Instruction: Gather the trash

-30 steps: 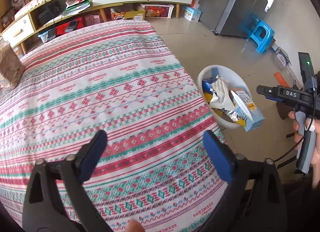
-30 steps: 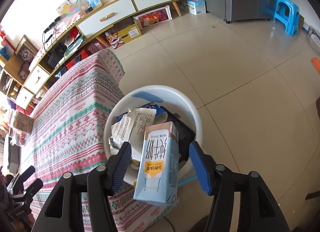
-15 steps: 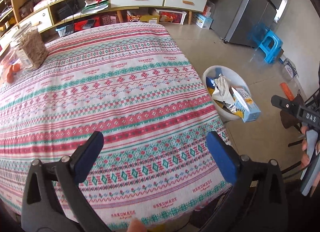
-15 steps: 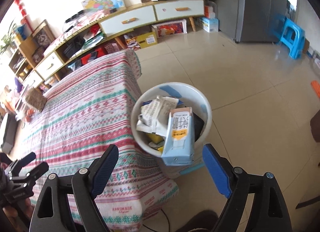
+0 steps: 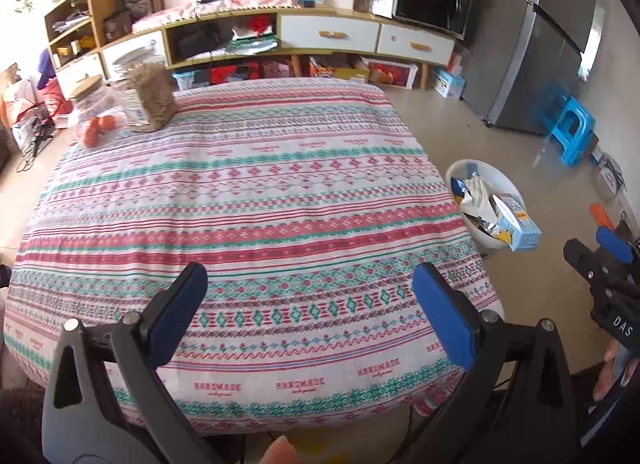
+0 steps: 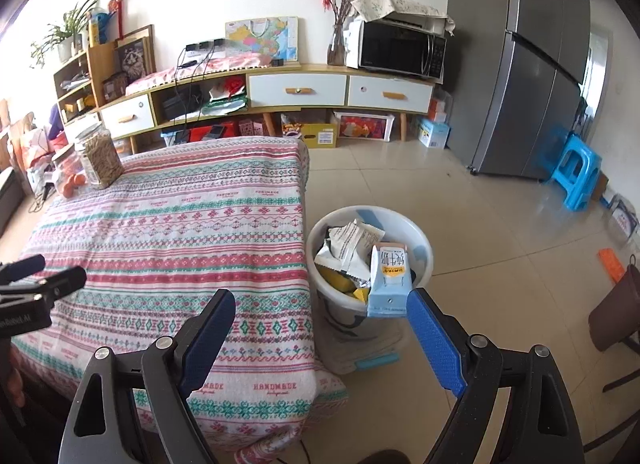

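Both of my grippers point down at a slant over the near edge of the tabletop (image 5: pixel 256 191), which is covered with a striped patterned cloth.

Left gripper (image 5: pixel 310 314): fingers spread wide, nothing between them but cloth far below. A fingertip of my hand (image 5: pixel 280 452) shows at the bottom edge of that view.

Right gripper (image 6: pixel 322 340): fingers wide apart and empty. Its jaws have just been opening; nothing sits between them now. In the left view it shows at the right edge, held beside the tabletop's corner.

White bin (image 6: pixel 420 244) stands on the tiled floor just beside the tabletop's right edge. It is full: crumpled wrappers (image 6: pixel 348 250) and yellow scraps, with the light blue milk carton (image 6: pixel 390 282) leaning over the near rim, its base sticking out past the edge.

Against a second ago: the carton was between the right fingers over the bin; it now rests in the bin and the gripper is backed off and higher. Both views take in more of the room. Jars (image 5: pixel 152 99) at the tabletop's far left corner are now in sight.
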